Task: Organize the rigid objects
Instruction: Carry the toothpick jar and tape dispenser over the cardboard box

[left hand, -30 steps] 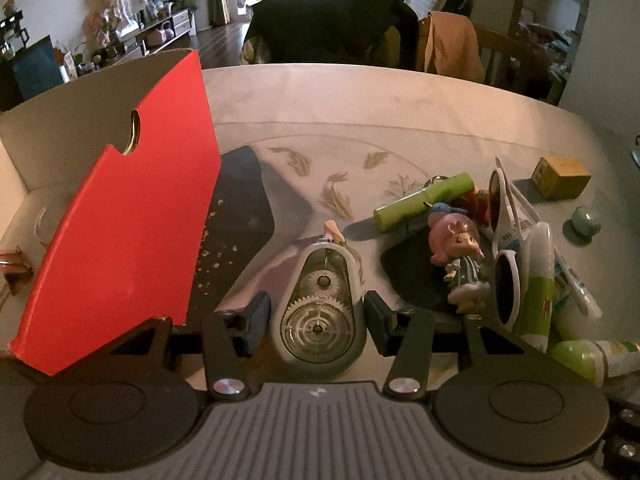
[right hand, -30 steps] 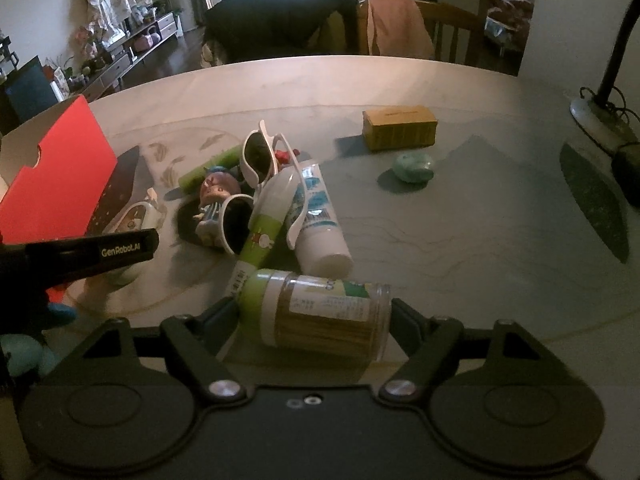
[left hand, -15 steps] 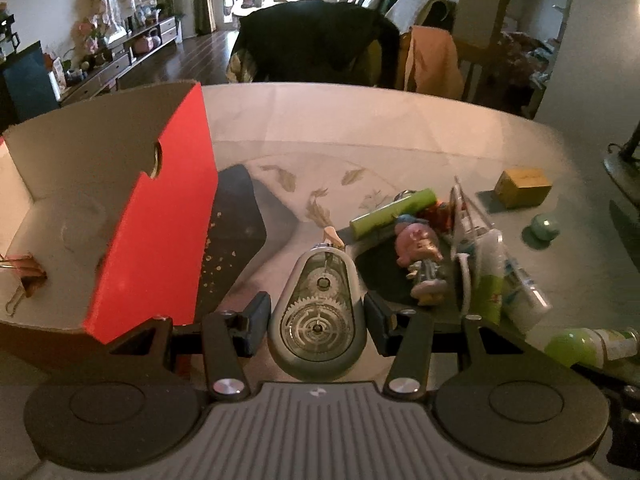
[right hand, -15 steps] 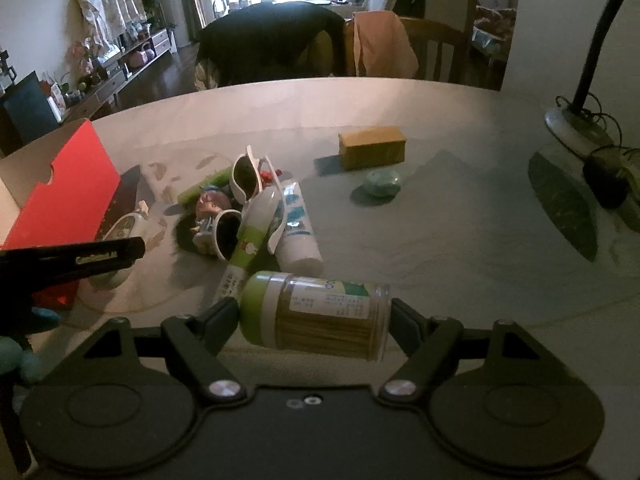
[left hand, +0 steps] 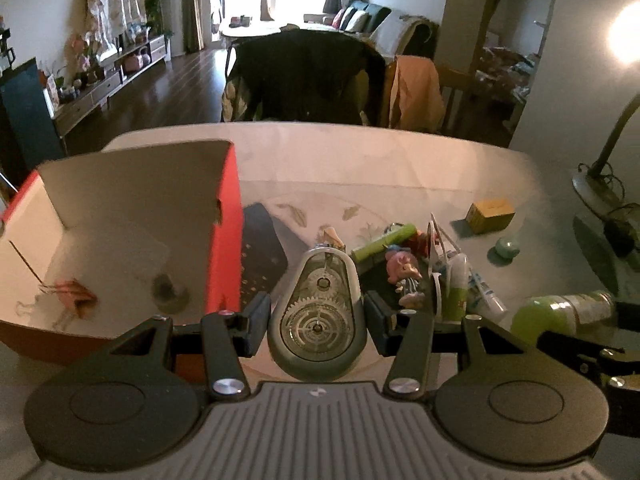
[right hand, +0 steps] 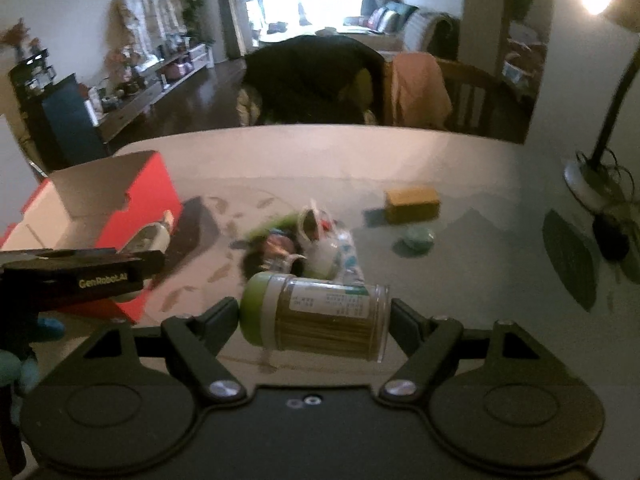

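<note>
Correction tape dispenser is clamped in the left tongs above the desk, beside the red box; a toothpick jar is gripped endwise by the wider-set right tongs.

Held clear of the table: a grey correction-tape dispenser with see-through gears, upright between two pads, nose pointing away, and a clear toothpick jar with a green cap, lying sideways, gripped end to end. Left on the tabletop in a heap — a green tube, a pink-haired figurine, white-framed sunglasses and a toothpaste tube, all touching or overlapping; well apart to the right, a yellow block and, just beside it, a small teal pebble. Stood open at the left — a red box with pale inner walls, with a binder clip and a small round thing, too blurred to name, inside.
</note>
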`<state>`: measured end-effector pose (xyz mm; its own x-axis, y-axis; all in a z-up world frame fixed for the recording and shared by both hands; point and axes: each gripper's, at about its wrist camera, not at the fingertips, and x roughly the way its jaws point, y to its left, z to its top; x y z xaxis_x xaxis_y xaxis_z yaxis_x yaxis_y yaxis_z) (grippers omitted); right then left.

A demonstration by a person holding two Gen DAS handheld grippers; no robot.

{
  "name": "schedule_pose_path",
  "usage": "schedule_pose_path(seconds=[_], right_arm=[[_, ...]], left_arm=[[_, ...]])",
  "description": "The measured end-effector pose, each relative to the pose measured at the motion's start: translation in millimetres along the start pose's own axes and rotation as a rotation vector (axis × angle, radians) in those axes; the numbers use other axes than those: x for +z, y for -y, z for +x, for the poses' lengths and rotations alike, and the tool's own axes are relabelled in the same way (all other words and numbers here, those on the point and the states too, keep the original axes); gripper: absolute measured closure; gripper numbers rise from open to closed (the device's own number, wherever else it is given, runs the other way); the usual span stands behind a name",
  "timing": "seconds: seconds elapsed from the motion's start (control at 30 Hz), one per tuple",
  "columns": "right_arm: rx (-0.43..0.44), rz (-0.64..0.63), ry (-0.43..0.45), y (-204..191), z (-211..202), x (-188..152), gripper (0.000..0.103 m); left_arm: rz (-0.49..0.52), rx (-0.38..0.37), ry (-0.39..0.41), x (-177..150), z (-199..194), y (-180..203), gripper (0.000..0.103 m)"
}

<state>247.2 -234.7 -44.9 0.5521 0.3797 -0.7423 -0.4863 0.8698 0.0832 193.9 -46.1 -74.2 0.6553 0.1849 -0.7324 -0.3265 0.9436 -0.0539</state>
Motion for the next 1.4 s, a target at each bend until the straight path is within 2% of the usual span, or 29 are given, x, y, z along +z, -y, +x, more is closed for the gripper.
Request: schedule_pose_path(seconds=[0.37,0.8,1.07,1.4], right_arm=[[0.076,-0.098,0.058,-71.3,-19.7,24.8,0.023],[0.125,-0.201,0.087,-158.8,-11.5,39.1,0.023],[0.137,-0.248,0.077,-203.9,11.7,49.0,0.023],[0.151,-0.291,0.025,-242.8,58.8,66.0,0.023]], left_arm=[[0.002,-0.005,0.034,17.7,-40.2,-52.8,0.053],[-0.030,0.024,0.046,33.8,-54.5,-142.8,0.053],[-0.030,0.061,0.042,43.0,-43.2,-195.1,0.053],[0.021,0.079,-0.004,58.0,-2.5,-239.8,0.053]])
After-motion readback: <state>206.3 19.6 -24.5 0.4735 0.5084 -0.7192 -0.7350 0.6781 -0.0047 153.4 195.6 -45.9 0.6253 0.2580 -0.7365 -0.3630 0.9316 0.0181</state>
